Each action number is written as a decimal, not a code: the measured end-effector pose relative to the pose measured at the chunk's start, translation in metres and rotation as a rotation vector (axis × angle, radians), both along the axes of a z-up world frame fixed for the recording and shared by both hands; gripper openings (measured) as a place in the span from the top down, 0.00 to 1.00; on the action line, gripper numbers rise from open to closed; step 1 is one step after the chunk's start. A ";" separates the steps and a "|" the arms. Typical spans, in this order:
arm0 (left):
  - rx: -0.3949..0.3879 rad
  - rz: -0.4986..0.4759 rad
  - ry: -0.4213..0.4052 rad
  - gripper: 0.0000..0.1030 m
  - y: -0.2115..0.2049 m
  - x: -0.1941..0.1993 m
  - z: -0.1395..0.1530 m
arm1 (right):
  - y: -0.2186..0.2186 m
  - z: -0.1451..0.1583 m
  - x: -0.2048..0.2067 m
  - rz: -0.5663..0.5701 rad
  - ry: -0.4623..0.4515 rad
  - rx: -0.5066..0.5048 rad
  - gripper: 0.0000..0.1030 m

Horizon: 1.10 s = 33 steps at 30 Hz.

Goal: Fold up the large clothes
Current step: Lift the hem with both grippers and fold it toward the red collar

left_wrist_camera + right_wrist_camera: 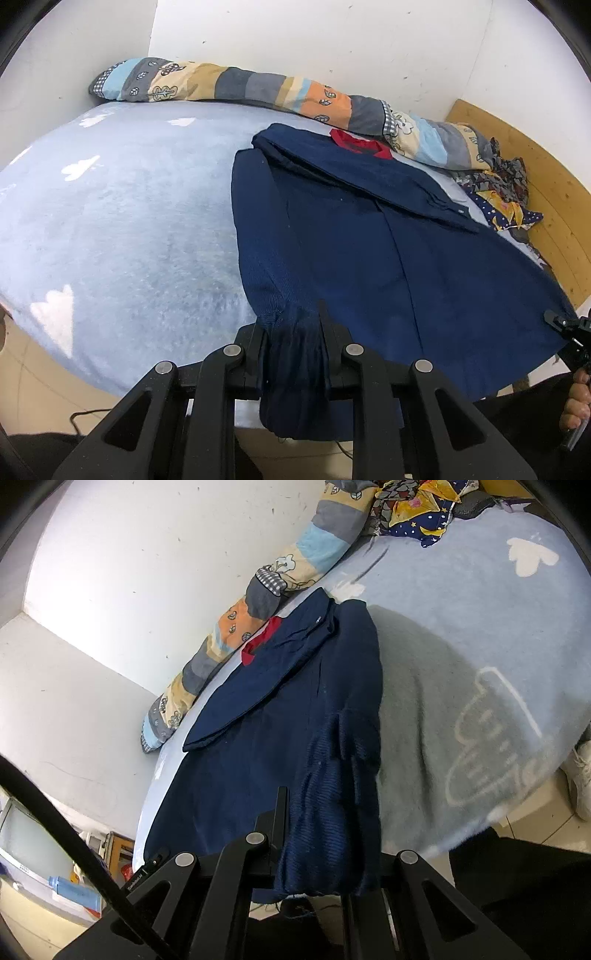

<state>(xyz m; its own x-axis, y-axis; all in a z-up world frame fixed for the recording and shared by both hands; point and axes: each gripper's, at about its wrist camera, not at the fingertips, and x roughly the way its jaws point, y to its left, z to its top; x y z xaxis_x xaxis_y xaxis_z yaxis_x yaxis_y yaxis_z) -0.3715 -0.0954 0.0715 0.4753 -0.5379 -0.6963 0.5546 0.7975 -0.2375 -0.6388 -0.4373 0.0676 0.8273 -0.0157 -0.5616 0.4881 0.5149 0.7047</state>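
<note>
A large navy blue sweater [369, 236] with a red collar [360, 144] lies on the pale blue bed [129, 206], its sleeves folded over its body. My left gripper [291, 332] is shut on the sweater's ribbed hem at its near left corner, which hangs between the fingers. My right gripper [325, 823] is shut on the hem's other corner [332, 812], which drapes over its fingers. The right gripper also shows in the left wrist view [565, 328] at the sweater's right edge, with a hand behind it.
A rolled patchwork quilt [258, 88] lies along the white wall behind the sweater. Crumpled patterned cloth [506, 192] sits by the wooden headboard [546, 192]. A cable [85, 417] lies on the floor below the bed. A white shoe [583, 775] stands beside the bed.
</note>
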 end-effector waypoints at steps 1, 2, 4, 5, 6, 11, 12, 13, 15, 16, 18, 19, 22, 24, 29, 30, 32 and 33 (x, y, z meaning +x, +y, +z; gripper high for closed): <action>-0.004 0.001 0.001 0.80 0.001 0.000 0.001 | 0.000 -0.001 -0.004 0.001 -0.008 0.013 0.94; -0.007 0.005 0.001 0.80 0.004 0.001 0.003 | 0.000 -0.001 -0.008 0.003 -0.018 0.021 0.94; -0.022 0.011 0.001 0.80 0.008 0.001 0.008 | -0.003 0.001 -0.009 0.005 -0.027 0.025 0.94; -0.028 0.013 0.002 0.80 0.009 0.003 0.010 | -0.005 0.003 -0.009 0.010 -0.035 0.027 0.94; -0.033 0.014 0.003 0.80 0.010 0.004 0.012 | -0.007 0.006 -0.008 0.011 -0.041 0.025 0.94; -0.084 0.033 -0.012 0.80 0.012 0.022 0.035 | -0.014 0.029 -0.005 0.032 -0.079 -0.014 0.94; -0.092 0.037 -0.018 0.80 0.013 0.025 0.040 | -0.016 0.035 -0.003 0.036 -0.090 -0.024 0.94; -0.100 0.040 -0.024 0.80 0.013 0.028 0.045 | -0.017 0.041 -0.002 0.038 -0.099 -0.033 0.94; -0.115 0.049 -0.042 0.80 0.012 0.035 0.056 | -0.021 0.051 0.001 0.040 -0.114 -0.052 0.94; -0.118 0.050 -0.052 0.80 0.011 0.037 0.061 | -0.022 0.059 0.004 0.040 -0.124 -0.066 0.94; -0.121 0.055 -0.073 0.80 0.006 0.043 0.069 | -0.025 0.068 0.008 0.039 -0.137 -0.082 0.94; -0.122 0.057 -0.078 0.80 0.004 0.046 0.072 | -0.026 0.072 0.011 0.040 -0.144 -0.087 0.94; -0.125 0.063 -0.096 0.80 -0.005 0.055 0.082 | -0.032 0.084 0.019 0.035 -0.164 -0.101 0.94; -0.135 0.069 -0.101 0.80 -0.010 0.064 0.089 | -0.037 0.090 0.024 0.033 -0.178 -0.105 0.94; -0.164 0.088 -0.090 0.79 -0.025 0.096 0.106 | -0.059 0.112 0.045 0.017 -0.206 -0.122 0.94; -0.167 0.088 -0.085 0.79 -0.030 0.106 0.110 | -0.063 0.116 0.050 0.017 -0.209 -0.124 0.94; -0.165 0.086 -0.078 0.79 -0.042 0.123 0.115 | -0.075 0.124 0.067 0.013 -0.209 -0.135 0.94; -0.156 0.085 -0.069 0.79 -0.051 0.134 0.118 | -0.082 0.127 0.077 0.014 -0.206 -0.140 0.94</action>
